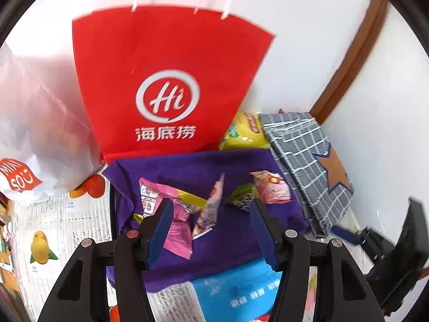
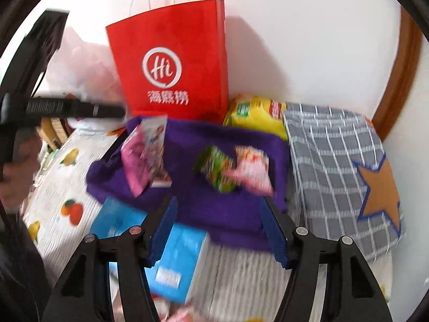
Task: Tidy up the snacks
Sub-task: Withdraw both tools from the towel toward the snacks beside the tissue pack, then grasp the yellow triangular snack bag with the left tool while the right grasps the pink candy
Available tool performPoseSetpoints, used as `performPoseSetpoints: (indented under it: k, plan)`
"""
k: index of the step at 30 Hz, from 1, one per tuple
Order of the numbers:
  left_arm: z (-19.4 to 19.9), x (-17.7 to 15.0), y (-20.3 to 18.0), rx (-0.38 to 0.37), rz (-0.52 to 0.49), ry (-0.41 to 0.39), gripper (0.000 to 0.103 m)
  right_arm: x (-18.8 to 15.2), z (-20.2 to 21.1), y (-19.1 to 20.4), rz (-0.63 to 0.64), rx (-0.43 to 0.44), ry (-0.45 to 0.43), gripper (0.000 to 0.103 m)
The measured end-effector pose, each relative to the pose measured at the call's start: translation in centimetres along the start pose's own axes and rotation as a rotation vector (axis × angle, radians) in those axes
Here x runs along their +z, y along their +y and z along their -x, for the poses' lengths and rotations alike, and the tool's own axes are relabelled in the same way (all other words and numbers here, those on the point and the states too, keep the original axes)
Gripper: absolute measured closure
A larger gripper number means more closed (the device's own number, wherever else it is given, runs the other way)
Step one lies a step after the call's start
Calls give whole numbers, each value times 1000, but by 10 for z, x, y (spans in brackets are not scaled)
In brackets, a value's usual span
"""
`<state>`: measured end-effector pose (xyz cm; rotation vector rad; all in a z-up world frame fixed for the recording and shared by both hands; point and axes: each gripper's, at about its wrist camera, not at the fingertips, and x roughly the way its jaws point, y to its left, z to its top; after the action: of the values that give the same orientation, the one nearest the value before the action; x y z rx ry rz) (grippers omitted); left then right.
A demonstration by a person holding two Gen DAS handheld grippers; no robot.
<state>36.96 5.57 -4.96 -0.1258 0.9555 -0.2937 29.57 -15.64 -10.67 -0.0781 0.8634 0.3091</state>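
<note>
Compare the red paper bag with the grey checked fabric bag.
The red paper bag stands upright against the wall, while the grey checked fabric bag slumps low beside it. The red paper bag is plain red with a white logo and thin cord handles; the grey checked fabric bag has a white grid and an orange star patch. Both sit at the back, flanking the purple cloth.

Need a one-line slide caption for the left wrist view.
Open left tongs above snack packets on a purple cloth, red paper bag behind.
</note>
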Motion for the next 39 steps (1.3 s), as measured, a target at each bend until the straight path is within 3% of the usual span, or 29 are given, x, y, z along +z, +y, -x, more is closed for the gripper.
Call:
performPoseSetpoints:
  k: [8, 13, 21, 27, 36, 37, 38, 39]
  plan:
    - [25, -27, -17, 9, -29, 6, 43, -81, 16, 2, 44, 92, 67, 39]
    - [35, -61, -18, 39, -22, 32, 43, -109, 7, 17, 94, 147, 81, 39]
    - [55, -125, -6, 75, 23, 69, 43, -133, -10, 27, 153, 198, 164, 41]
    - [58, -162, 2, 76, 70, 100, 43, -156, -5, 33, 187, 145, 206, 41]
    - [67, -208, 0, 60, 100, 101, 43, -158, -5, 18, 5, 143, 123, 41]
    - [69, -213, -2, 57, 99, 96, 43, -157, -5, 17, -13, 135, 115, 44]
    - [70, -217, -3, 54, 100, 95, 43, -157, -5, 16, -28, 118, 107, 55]
    - [70, -220, -4, 52, 101, 94, 43, -157, -5, 14, -35, 104, 102, 60]
